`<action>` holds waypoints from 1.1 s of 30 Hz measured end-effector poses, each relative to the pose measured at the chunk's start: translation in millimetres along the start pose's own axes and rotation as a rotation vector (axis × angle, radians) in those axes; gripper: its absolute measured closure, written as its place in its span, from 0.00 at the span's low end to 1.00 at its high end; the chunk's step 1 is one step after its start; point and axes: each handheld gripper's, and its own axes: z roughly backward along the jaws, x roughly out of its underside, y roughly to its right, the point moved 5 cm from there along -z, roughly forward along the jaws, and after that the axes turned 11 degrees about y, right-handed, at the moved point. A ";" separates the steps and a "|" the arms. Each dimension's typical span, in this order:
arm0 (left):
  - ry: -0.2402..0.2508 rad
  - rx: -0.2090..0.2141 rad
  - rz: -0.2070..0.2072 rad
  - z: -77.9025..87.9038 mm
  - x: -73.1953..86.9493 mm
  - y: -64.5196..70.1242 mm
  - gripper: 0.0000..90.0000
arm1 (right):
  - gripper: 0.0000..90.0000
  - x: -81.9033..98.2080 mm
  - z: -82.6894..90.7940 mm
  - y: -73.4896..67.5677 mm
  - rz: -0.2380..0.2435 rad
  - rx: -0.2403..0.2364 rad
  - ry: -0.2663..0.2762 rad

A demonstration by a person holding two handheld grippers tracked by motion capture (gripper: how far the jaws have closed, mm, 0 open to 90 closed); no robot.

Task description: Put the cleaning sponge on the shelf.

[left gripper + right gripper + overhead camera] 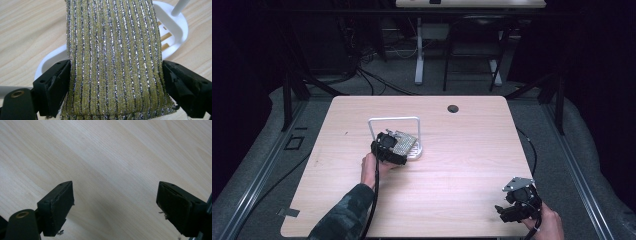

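The work in hand is the placing of a scouring sponge (113,62) on a white rack (414,150) near the middle of the table (462,165). The sponge is a flat pad covered in green and silver glitter thread. It lies across the slotted base of the rack, under the rack's upright wire hoop (394,120).

Left tongs (115,85): the jaws stand one on each side of the sponge, level with its edges. The sponge does not look squeezed between them. The grip appears to be released or nearly so, with the pads at most brushing the fabric. The left hand (372,169) holds the tool low at the near side of the rack.

Right tongs (115,207): the jaws stand wide apart with nothing between them, over bare wood. In the high view this tool (506,210) rests idle at the near right corner of the table, well apart from the rack.

Judged step: the release at the end of the placing. The sponge appears to be borne by the rack.

The next move calls for the left tongs to draw straight back toward the person, jaws kept apart, so that neither pad drags the sponge off the base. The hoop stands just beyond the sponge; a backward path avoids it.
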 end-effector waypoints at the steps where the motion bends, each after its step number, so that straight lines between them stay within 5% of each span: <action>1: 0.001 0.002 -0.002 0.2 -0.4 0.0 0.12 | 0.15 0.2 -0.4 -0.1 0.000 -0.001 0.000; 21: 0.069 0.019 -0.014 20.1 -15.0 15.2 0.04 | 0.15 2.7 0.5 0.9 -0.008 0.001 -0.009; 33: 0.097 0.047 -0.082 49.9 -16.6 27.8 0.06 | 0.15 3.4 0.9 1.7 -0.012 0.016 -0.007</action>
